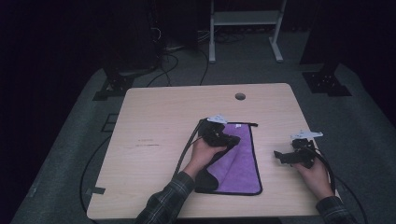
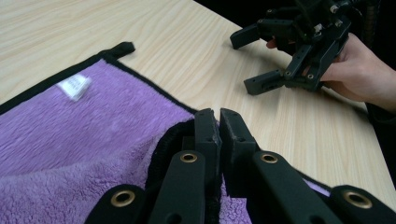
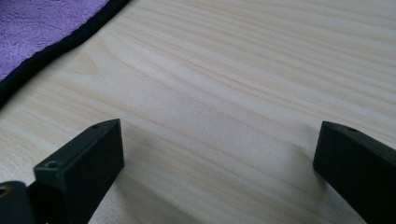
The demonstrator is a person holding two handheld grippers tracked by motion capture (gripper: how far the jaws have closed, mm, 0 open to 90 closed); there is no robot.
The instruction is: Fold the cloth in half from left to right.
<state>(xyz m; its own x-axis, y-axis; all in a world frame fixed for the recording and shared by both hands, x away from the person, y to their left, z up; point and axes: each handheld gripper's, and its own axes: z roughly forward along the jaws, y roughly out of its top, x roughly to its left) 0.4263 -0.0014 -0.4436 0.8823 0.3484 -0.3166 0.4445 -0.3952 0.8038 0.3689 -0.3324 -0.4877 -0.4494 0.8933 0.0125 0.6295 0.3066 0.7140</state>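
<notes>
Plaid sleeves came in from the near edge of the table (image 1: pixel 154 116), a pale wood-grain top with rounded corners and a small round cable hole (image 1: pixel 240 96) near its far edge. On it lay a purple cloth (image 1: pixel 238 163) with a black hem, right of the table's middle and toward the near edge, a white label (image 2: pixel 74 86) sewn near one corner. The left gripper (image 1: pixel 232 140) sat over the far part of the cloth, its jaws drawn together on a lifted black-hemmed edge, as the left gripper view showed. The right gripper (image 1: pixel 281 156) rested just above bare wood to the right of the cloth, well apart from it, jaws spread wide with nothing between them. Black cables (image 1: pixel 184 151) trailed from both grippers across the tabletop and over its edges. Around the table the room was dark: grey carpeted floor (image 1: pixel 70 154), black stand feet at both far corners, loose cords on the floor, and a white metal frame (image 1: pixel 245 28) standing beyond the far edge.
</notes>
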